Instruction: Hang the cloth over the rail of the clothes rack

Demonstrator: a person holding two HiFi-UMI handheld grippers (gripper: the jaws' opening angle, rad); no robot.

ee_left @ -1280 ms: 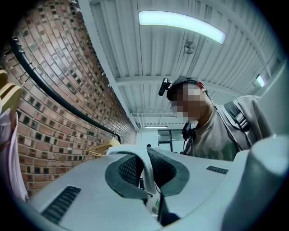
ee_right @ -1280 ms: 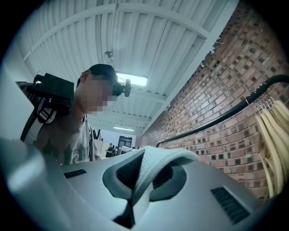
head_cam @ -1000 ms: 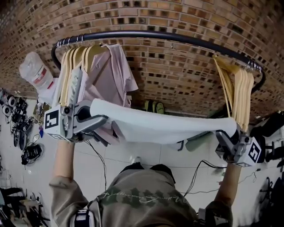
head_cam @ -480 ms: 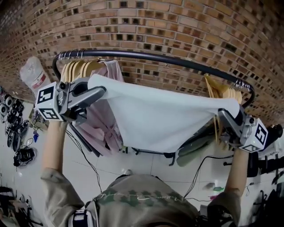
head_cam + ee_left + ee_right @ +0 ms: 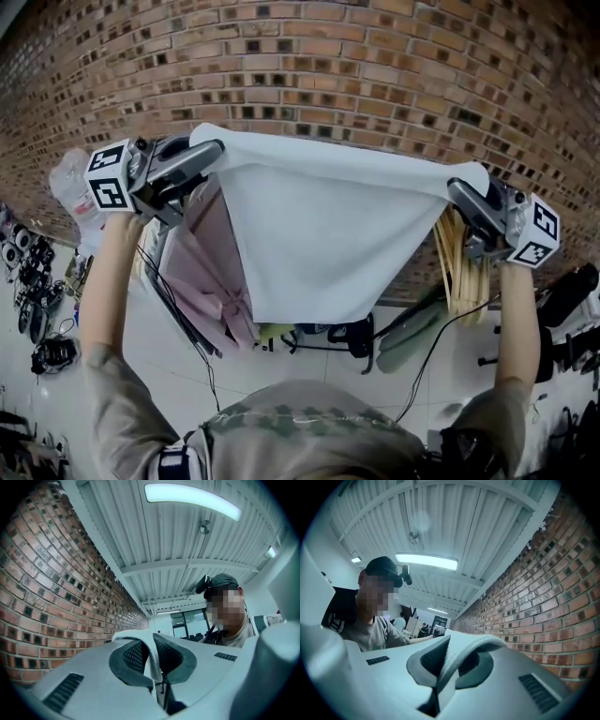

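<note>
A white cloth [image 5: 319,234] hangs spread wide in front of the brick wall, held up by its two top corners. My left gripper [image 5: 214,150] is shut on the left corner, and a fold of the cloth [image 5: 152,656] is pinched between its pads. My right gripper [image 5: 461,190] is shut on the right corner, where the cloth [image 5: 452,660] is clamped the same way. The cloth hides the rack's rail in the head view. Both grippers point slightly upward, toward ceiling and wall.
Behind the cloth hang a pink garment [image 5: 202,272] on the left and wooden hangers [image 5: 461,272] on the right. The brick wall [image 5: 328,66] stands close behind. A plastic-wrapped object [image 5: 73,192] and gear on the floor [image 5: 37,309] sit at far left. Cables run across the floor tiles.
Both grippers have risen with the cloth stretched between them, from below the rail to above it. The cloth now covers the rail, which showed in the earlier frames.
</note>
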